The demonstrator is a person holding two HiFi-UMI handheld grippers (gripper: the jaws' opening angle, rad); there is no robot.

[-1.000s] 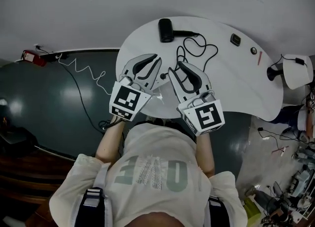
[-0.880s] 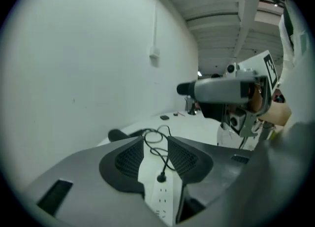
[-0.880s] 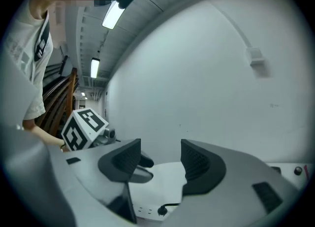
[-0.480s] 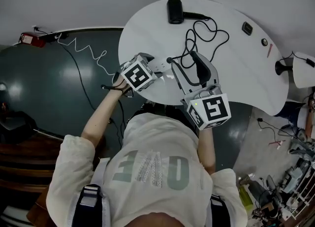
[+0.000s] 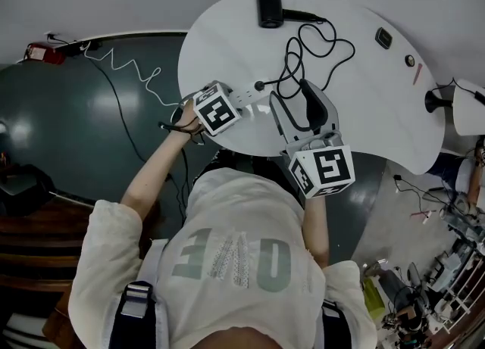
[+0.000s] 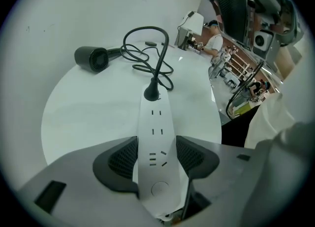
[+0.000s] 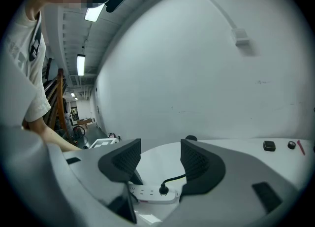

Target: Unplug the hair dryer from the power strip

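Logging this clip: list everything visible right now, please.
table: 1, white, centre.
hair dryer: 1, black, table's far edge.
cord: 1, black, looped from hair dryer to plug.
plug: 1, black, seated in power strip.
power strip: 1, white, table's left side.
small device: 1, black, table's right side.
pen-like stick: 1, red, near table's right rim.
coiled cable: 1, white, dark floor left of table.
left gripper: 1, grey, jaws just opened, straddling power strip.
right gripper: 1, grey, jaws just opened, nothing between, over table by cord.
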